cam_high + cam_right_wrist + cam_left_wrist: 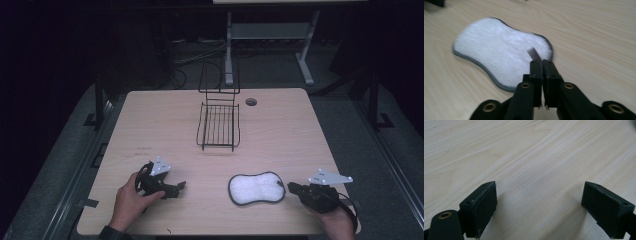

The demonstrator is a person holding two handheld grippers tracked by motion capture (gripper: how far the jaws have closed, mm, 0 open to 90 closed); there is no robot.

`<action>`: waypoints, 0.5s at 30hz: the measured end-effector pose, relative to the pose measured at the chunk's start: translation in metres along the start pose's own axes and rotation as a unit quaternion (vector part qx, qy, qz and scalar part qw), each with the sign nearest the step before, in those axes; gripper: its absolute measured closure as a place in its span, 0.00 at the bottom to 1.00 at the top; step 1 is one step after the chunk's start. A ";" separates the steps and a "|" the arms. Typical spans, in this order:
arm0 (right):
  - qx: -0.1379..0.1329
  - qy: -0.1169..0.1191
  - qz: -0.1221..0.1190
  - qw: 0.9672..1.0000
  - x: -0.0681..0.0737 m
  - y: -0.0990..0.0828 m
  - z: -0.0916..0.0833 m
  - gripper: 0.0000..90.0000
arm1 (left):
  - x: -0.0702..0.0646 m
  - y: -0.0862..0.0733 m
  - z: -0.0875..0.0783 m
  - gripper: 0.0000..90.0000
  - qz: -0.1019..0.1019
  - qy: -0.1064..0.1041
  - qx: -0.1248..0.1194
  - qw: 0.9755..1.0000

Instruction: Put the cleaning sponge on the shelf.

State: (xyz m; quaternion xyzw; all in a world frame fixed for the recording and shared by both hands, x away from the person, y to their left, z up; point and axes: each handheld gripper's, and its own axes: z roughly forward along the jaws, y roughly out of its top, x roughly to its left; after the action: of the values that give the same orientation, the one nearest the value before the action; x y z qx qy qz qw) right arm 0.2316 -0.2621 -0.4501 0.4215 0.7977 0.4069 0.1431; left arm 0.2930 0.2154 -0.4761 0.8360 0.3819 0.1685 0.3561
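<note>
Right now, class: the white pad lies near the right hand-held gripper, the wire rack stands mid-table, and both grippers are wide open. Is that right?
Not quite. The right hand-held gripper is shut, its jaws pressed together beside the white pad, as the right gripper view shows. The left hand-held gripper is open. The wire rack stands mid-table.

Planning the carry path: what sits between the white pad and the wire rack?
Nothing. In the high view, the stretch of table between the white pad and the wire rack is bare wood.
</note>
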 end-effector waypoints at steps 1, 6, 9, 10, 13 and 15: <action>-0.004 0.007 -0.002 1.000 0.003 0.002 0.000 1.00 | 0.000 0.000 0.000 0.14 0.000 0.000 0.000 1.000; 0.003 0.038 -0.012 0.999 0.013 0.007 0.006 1.00 | 0.000 0.000 0.000 0.14 0.000 0.000 0.000 1.000; 0.016 0.048 -0.020 0.999 0.019 0.008 0.012 1.00 | 0.000 0.000 0.000 0.14 0.000 0.000 0.000 1.000; 0.019 0.050 -0.021 0.998 0.020 0.008 0.013 1.00 | 0.000 0.000 0.000 0.14 0.000 0.000 0.000 1.000; 0.032 0.052 -0.025 0.998 0.022 0.007 0.018 1.00 | 0.000 0.000 0.000 0.14 0.000 0.000 0.000 1.000; 0.038 0.054 -0.027 0.997 0.022 0.006 0.021 1.00 | 0.000 0.000 0.000 0.14 0.000 0.000 0.000 1.000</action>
State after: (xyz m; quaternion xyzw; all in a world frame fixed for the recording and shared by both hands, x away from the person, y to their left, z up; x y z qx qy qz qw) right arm 0.2340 -0.2320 -0.4557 0.3824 0.8302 0.3943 0.0947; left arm 0.2931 0.2154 -0.4761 0.8360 0.3818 0.1686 0.3561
